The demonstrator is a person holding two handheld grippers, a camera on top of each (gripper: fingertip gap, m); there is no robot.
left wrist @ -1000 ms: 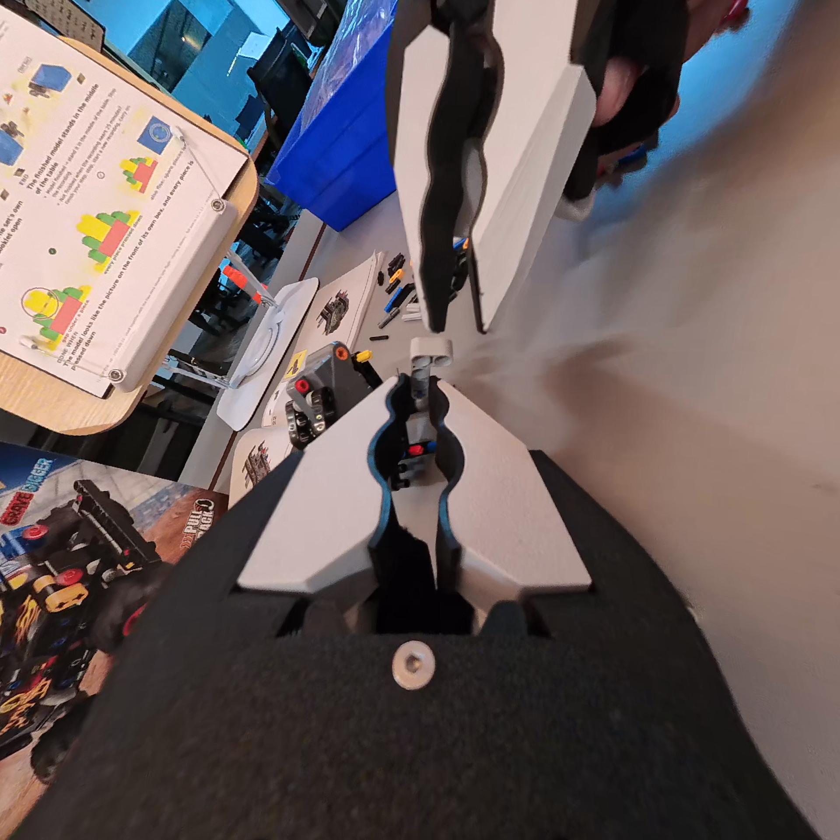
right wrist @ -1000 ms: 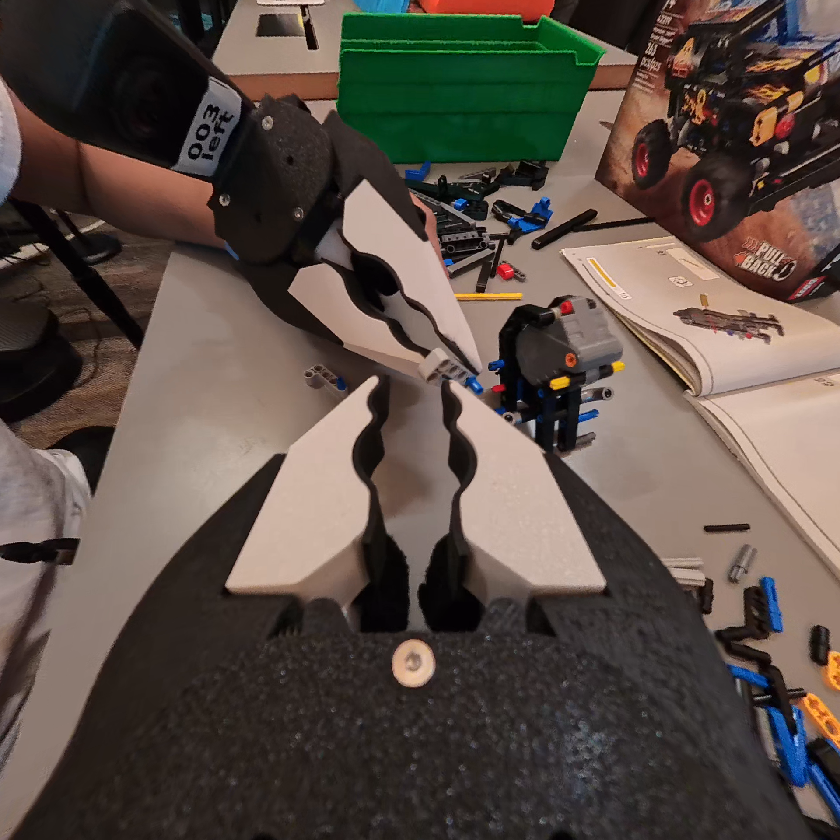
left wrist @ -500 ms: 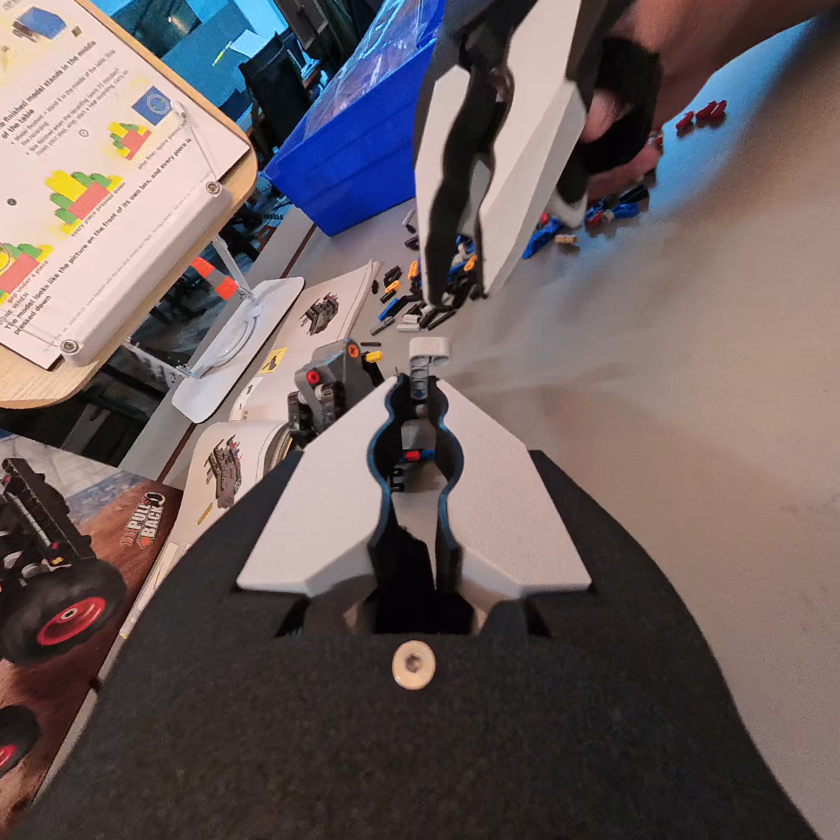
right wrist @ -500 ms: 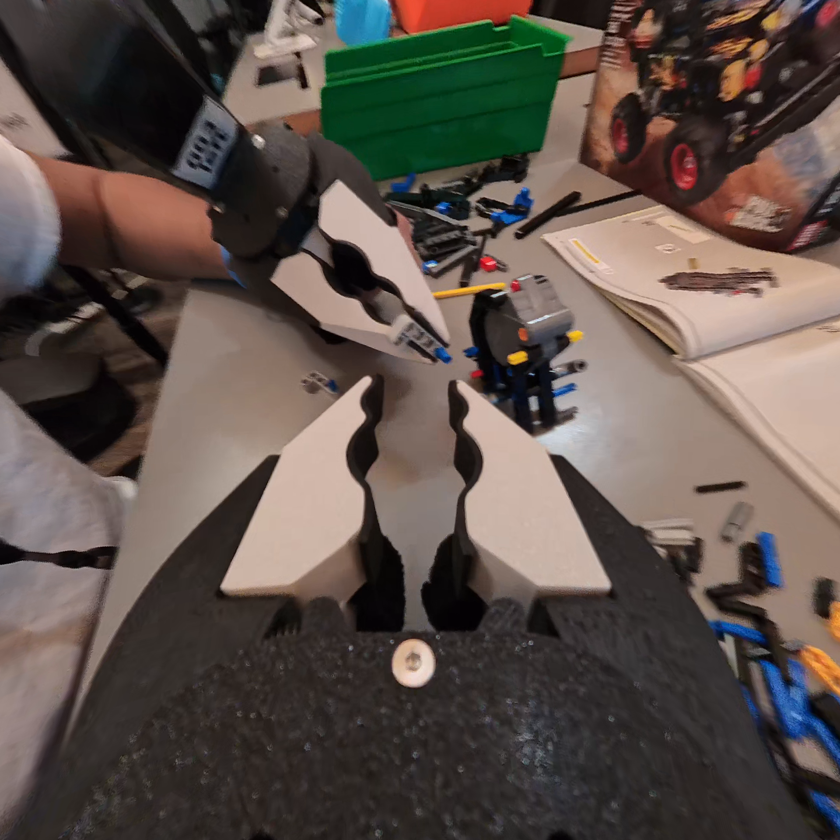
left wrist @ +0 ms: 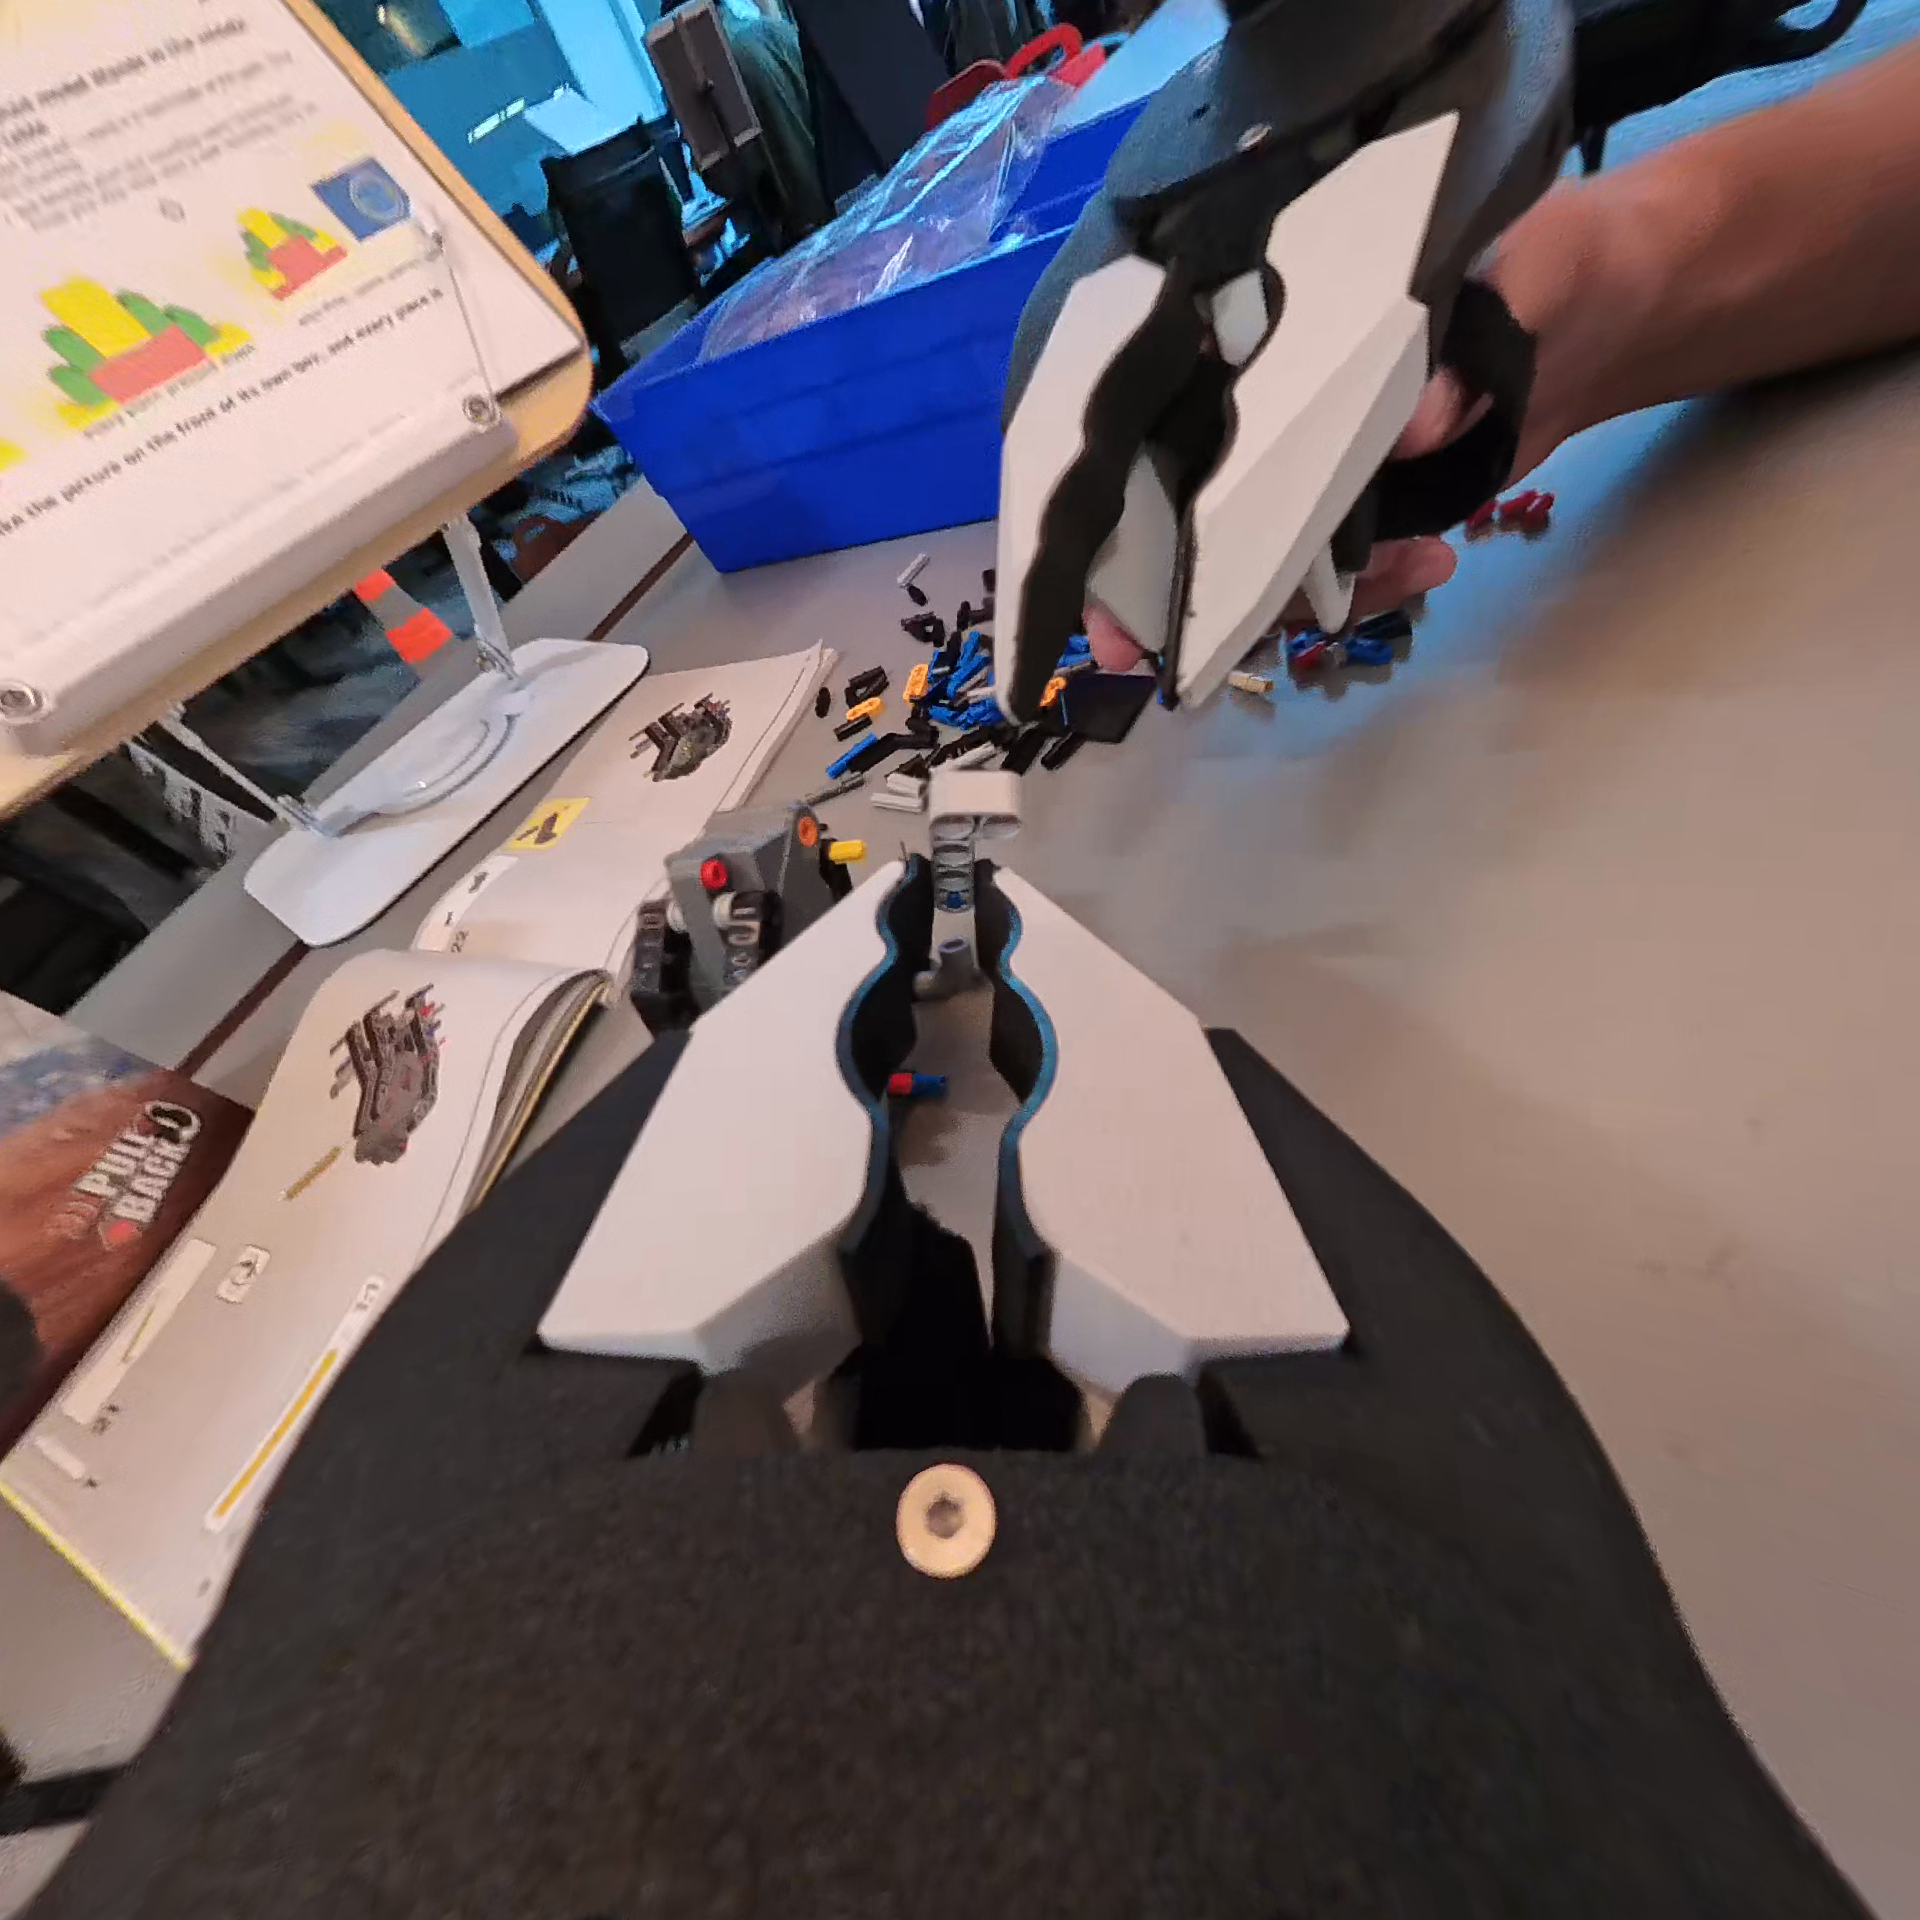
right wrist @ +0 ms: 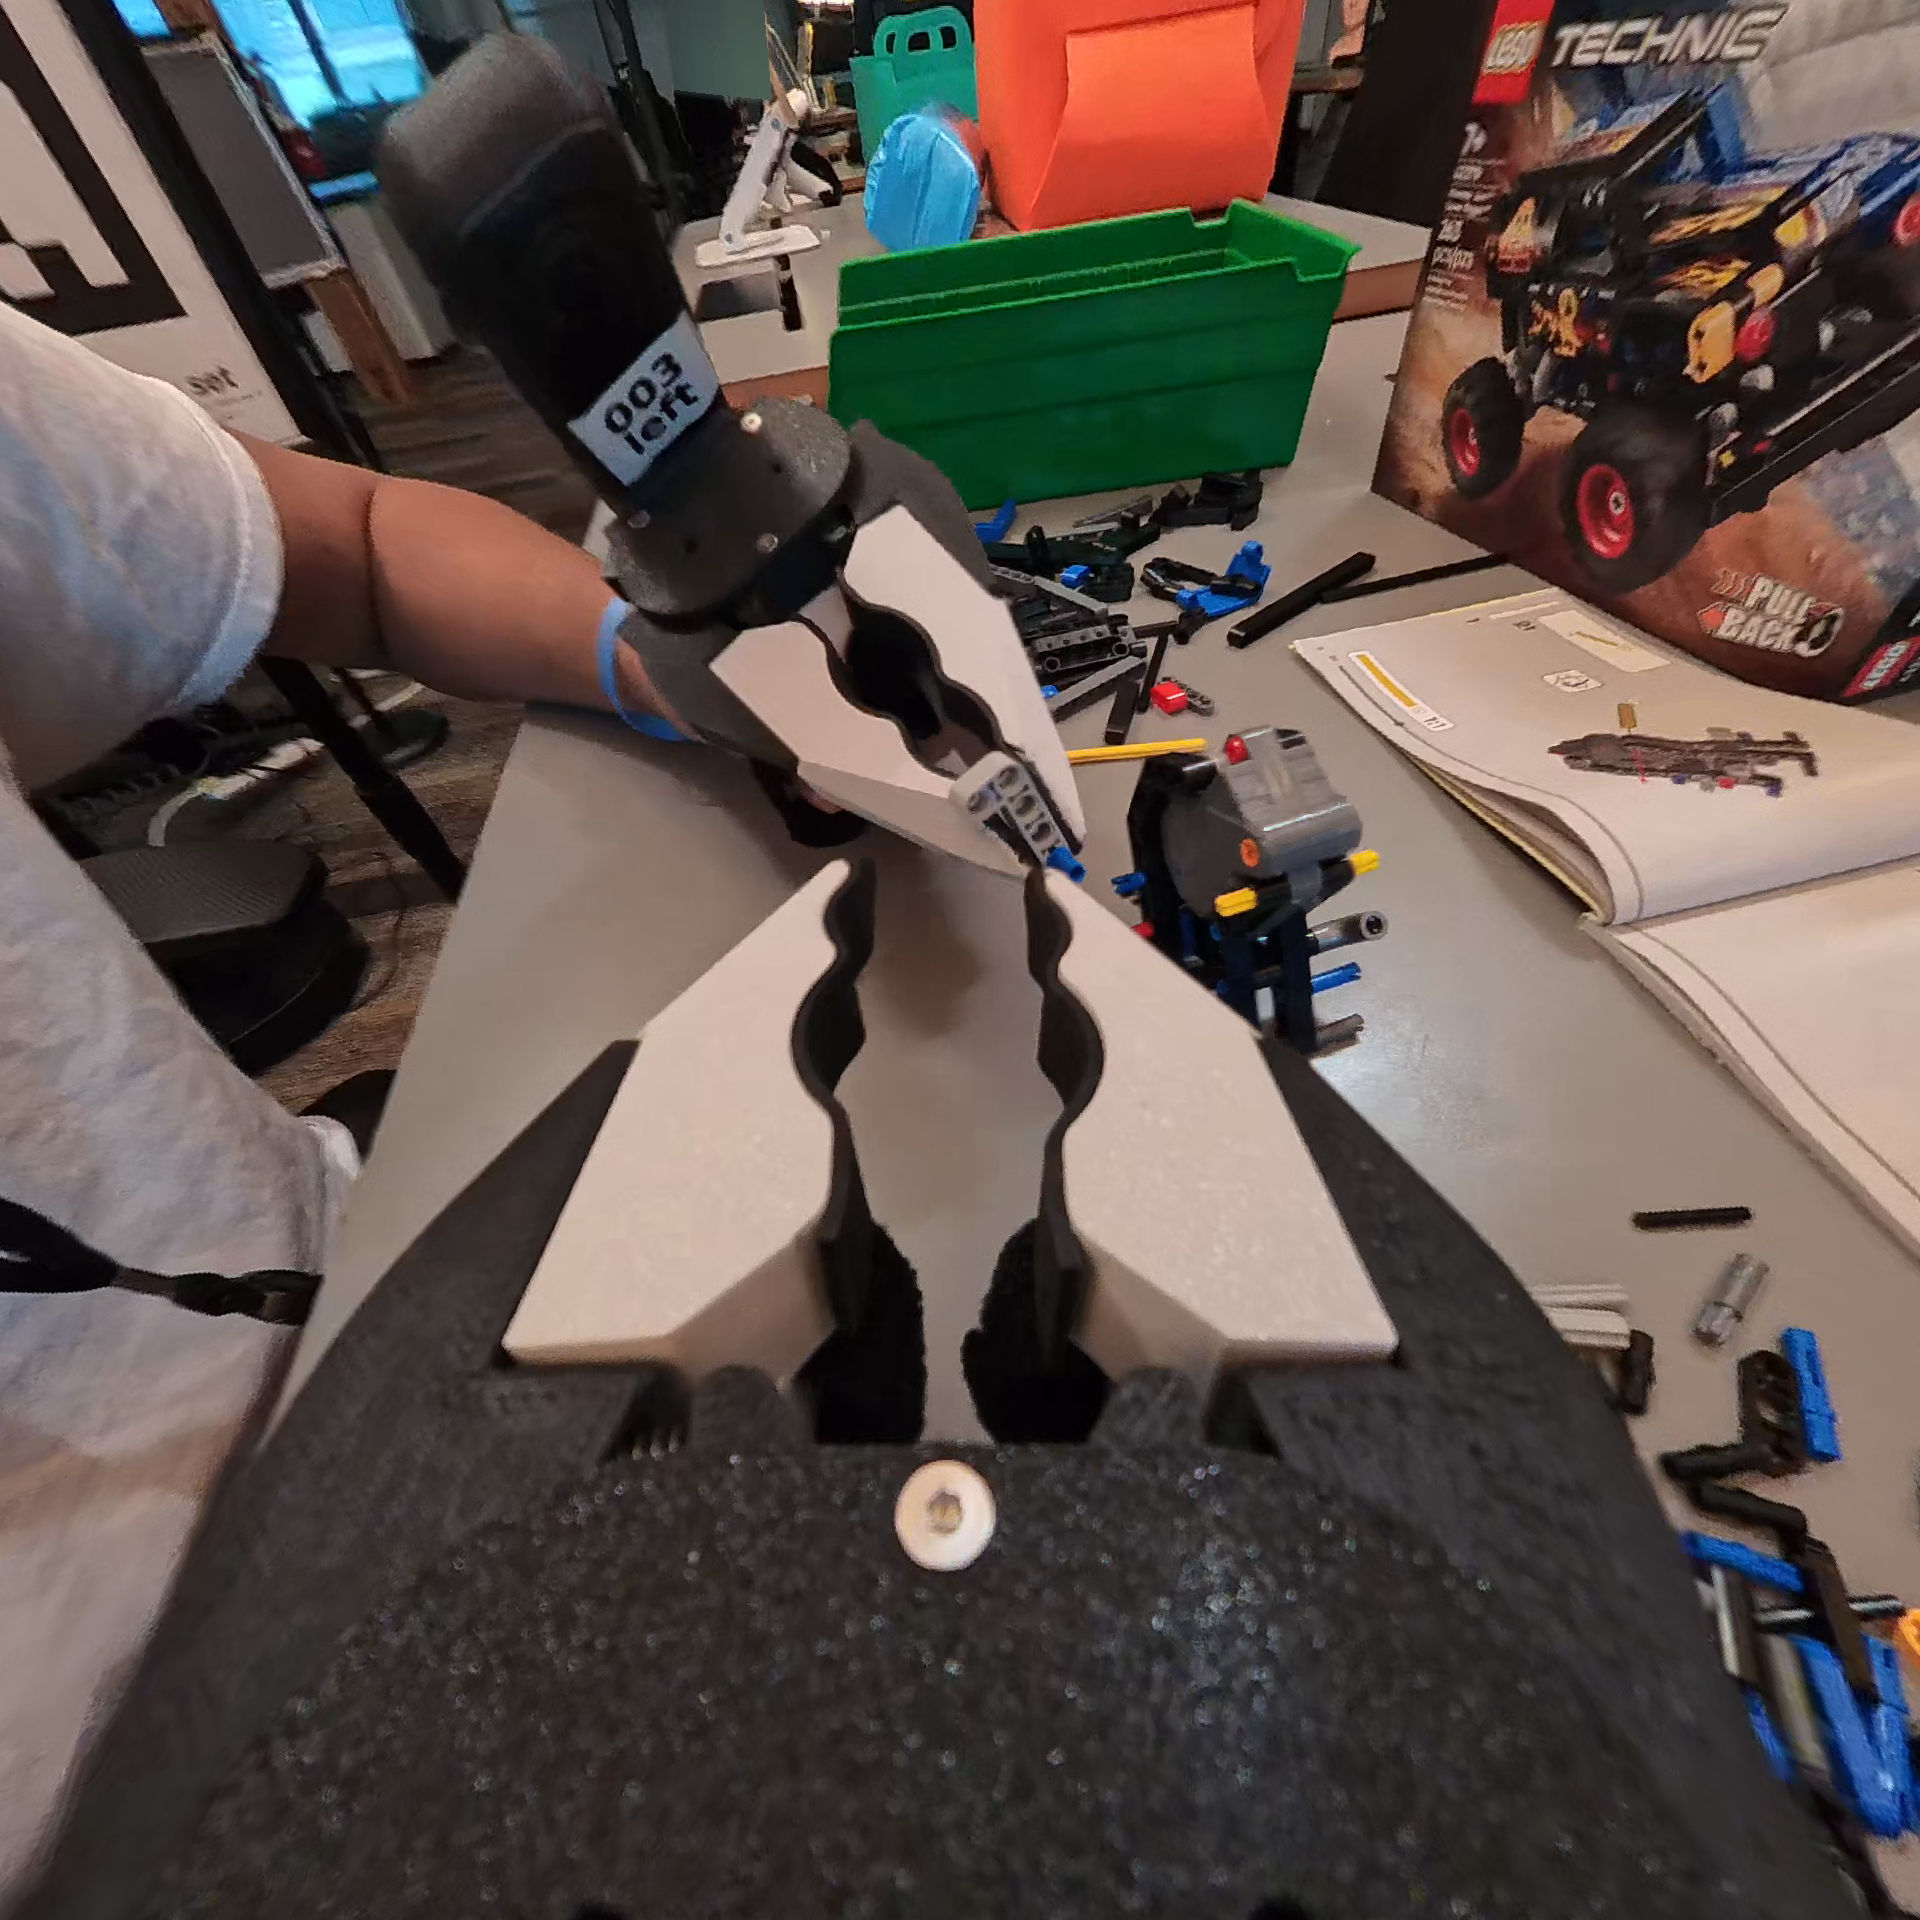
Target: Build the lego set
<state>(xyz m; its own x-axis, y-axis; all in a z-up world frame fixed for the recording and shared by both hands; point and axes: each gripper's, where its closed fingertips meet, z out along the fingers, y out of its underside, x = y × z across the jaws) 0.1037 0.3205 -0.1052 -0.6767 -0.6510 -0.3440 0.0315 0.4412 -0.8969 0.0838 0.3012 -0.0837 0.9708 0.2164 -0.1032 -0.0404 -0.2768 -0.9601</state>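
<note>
The left gripper (right wrist: 1023, 831) has its jaws clamped on a small light-grey beam (right wrist: 1013, 800), held off the table (right wrist: 1507, 1091) with the beam's long axis running along the jaws and a blue pin end poking out past their tips. In the left wrist view the same beam (left wrist: 971, 821) stands up between the tips, its grey head just beyond them. The right gripper (right wrist: 945, 883) hangs with its jaws apart and nothing between them; the held beam lies just ahead of its tips and a little to its right, so the right gripper is the one free to act. Just to the right of both stands the part-built motor assembly (right wrist: 1247, 883), grey block on black and blue legs, near the beam but apart from it; I judge it the likely place for the beam. Loose parts (right wrist: 1122, 613) lie beyond it before a green bin (right wrist: 1081, 364), the open instruction booklet (right wrist: 1662, 790) and set box (right wrist: 1683, 343) lie to the right. Nothing stands between beam and assembly, though the assembly looks easy to tip.
</note>
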